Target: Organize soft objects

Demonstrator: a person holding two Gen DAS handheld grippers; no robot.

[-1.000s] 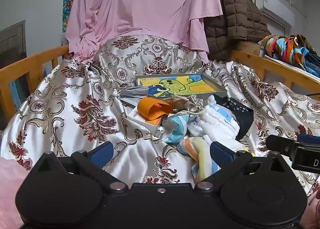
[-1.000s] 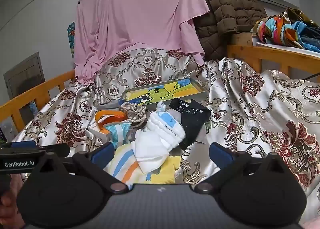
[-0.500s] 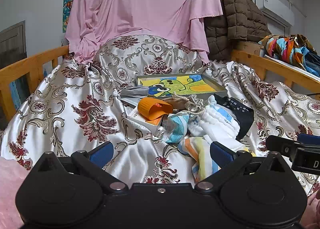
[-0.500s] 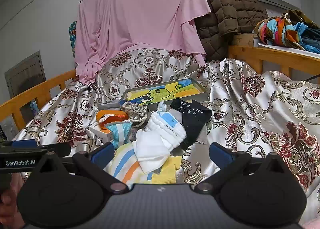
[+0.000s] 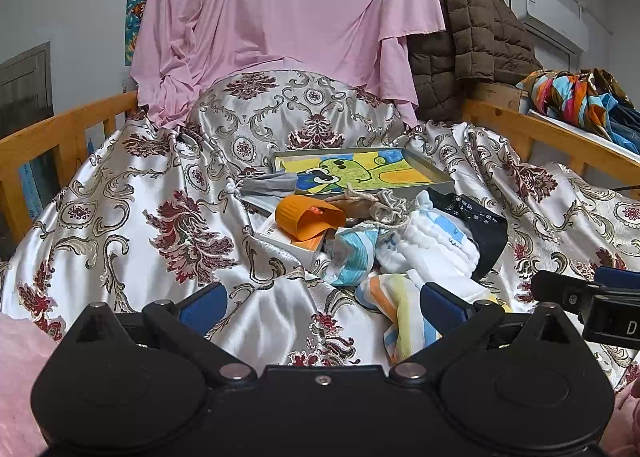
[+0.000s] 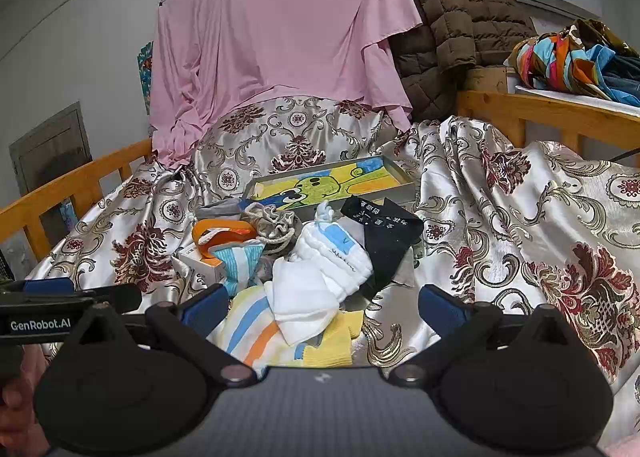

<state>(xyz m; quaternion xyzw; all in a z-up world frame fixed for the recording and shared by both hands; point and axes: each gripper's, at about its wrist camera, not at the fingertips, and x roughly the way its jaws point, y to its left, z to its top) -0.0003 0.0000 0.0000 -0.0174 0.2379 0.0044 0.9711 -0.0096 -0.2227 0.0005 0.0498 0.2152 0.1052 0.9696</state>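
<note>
Left wrist view: the left gripper [image 5: 320, 305] is held with its fingers spread wide and empty above the brocade bedspread [image 5: 132, 225], just short of the heap. From left to right, a grey face mask [image 5: 268, 187] is seen, then an orange cup [image 5: 306, 217] resting on a small white box [image 5: 288, 243], a drawstring pouch [image 5: 376, 205], a blue-striped sock [image 5: 354, 257], a bundle of white socks [image 5: 436, 245] and a black sock [image 5: 480, 225]. Nearest, a pastel-striped sock [image 5: 404, 305] lies beside the right-hand finger. A cartoon-printed tray [image 5: 440, 175] stands behind the heap.

In the right wrist view, the right gripper [image 6: 320, 307] is likewise spread wide and empty, with the pastel-striped sock and a folded white cloth [image 6: 300, 297] lying between its fingers.

The soft items overlap, so two layers could be caught at once, or the pouch's cord snagged and the cup tipped off its box. The slippery bedspread might also be pinched.

The white bundle's long axis runs from the near left to the far right, its cuffs pointing toward the tray.
</note>
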